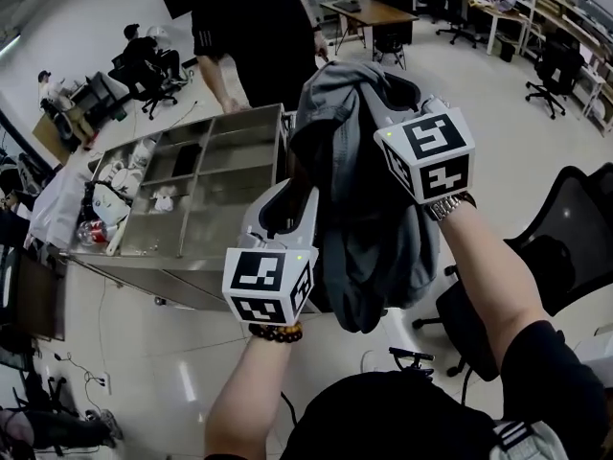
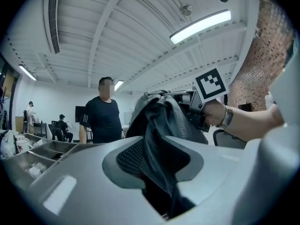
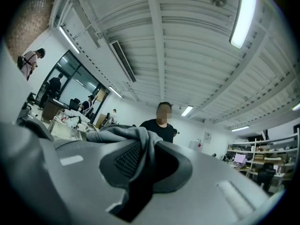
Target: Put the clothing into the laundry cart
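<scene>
A grey garment (image 1: 374,228) hangs bunched in the air between my two grippers, just right of the metal laundry cart (image 1: 239,113). My right gripper (image 1: 372,105) is shut on its upper part, with cloth (image 3: 123,136) draped over and pinched between the jaws. Lower down, my left gripper (image 1: 290,197) is shut on a thick fold, and the fabric (image 2: 161,121) fills the gap between its jaws. In the left gripper view the cloth runs up from those jaws toward the right gripper (image 2: 199,108). The garment's lower end dangles in front of my body.
The cart has several steel compartments; white items (image 1: 115,175) lie in the left ones. A person in black (image 1: 254,36) stands at its far side. A black office chair (image 1: 565,228) is close on my right. Desks and chairs line the back.
</scene>
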Demonstrator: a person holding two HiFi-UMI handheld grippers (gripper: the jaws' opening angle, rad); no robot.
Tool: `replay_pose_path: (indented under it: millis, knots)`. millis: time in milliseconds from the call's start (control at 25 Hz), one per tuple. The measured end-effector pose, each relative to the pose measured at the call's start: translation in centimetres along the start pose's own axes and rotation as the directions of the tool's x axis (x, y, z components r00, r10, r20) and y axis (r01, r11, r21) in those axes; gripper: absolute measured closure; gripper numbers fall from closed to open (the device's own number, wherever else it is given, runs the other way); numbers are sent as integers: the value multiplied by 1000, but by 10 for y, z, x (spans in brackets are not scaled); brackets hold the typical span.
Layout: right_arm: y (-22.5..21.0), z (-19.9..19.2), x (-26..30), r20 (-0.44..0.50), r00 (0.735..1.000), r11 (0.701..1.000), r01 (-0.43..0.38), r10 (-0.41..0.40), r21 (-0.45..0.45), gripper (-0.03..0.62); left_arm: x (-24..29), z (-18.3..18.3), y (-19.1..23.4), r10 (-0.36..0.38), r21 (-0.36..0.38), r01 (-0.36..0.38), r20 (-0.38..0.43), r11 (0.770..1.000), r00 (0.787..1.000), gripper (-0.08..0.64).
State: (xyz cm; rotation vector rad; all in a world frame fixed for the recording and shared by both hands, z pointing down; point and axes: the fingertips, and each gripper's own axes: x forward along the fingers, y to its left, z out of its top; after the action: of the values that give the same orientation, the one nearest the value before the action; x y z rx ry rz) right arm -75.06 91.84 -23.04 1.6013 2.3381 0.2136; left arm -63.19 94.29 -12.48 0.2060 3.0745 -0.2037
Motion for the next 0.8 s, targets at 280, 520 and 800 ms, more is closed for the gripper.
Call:
replay_pose_path:
  millis: [280, 520, 800]
  knots:
    - [-46, -100, 37, -167, 984, 998, -51, 58, 48, 535, 52, -17, -16, 25, -5, -25, -38, 1000, 999, 445]
    - [-45, -183, 107, -378, 906, 981, -162, 192, 108, 308, 106, -15, 25, 30, -13, -31, -68, 999, 997, 445]
    - [-23, -155, 85, -278, 941, 980, -173, 195, 100, 352, 102, -24, 36, 5, -43, -8, -52, 999, 999, 445]
